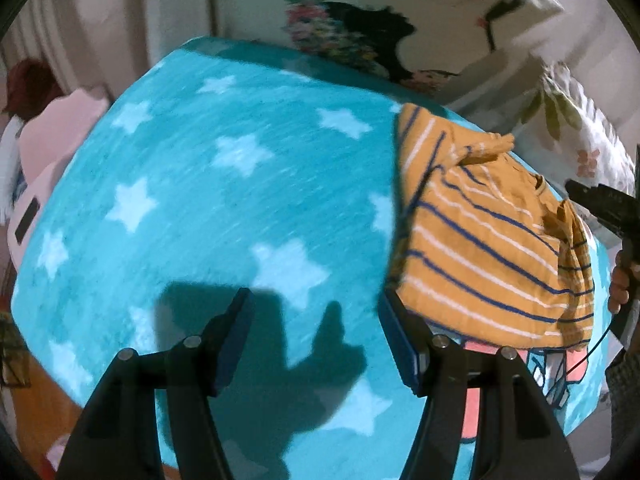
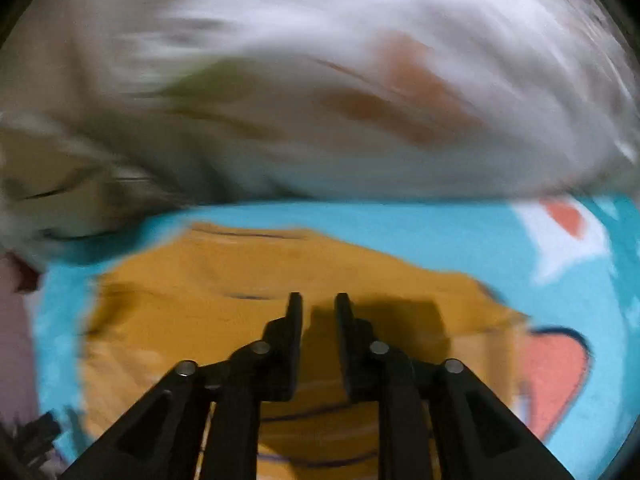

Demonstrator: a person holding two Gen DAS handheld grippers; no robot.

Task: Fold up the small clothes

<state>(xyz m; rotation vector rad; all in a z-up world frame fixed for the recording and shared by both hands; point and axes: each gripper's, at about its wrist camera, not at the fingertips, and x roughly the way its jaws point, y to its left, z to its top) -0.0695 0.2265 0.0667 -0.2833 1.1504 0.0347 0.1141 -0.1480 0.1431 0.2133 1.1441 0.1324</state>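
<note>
A small mustard-yellow garment with blue and white stripes [image 1: 488, 240] lies folded over on the turquoise star blanket [image 1: 240, 200], at the right of the left wrist view. My left gripper [image 1: 316, 320] is open and empty; its right finger is at the garment's near left edge. In the blurred right wrist view the same garment [image 2: 200, 312] fills the lower middle. My right gripper [image 2: 318, 320] hovers over it with its fingers a narrow gap apart and nothing visibly between them. The right gripper also shows at the far right of the left wrist view [image 1: 608, 208].
A white floral pillow [image 1: 400, 20] and floral bedding [image 2: 360, 80] lie behind the blanket. A pink object [image 1: 48, 160] sits off the blanket's left edge. The blanket carries a pink and white print [image 2: 556, 372] beside the garment.
</note>
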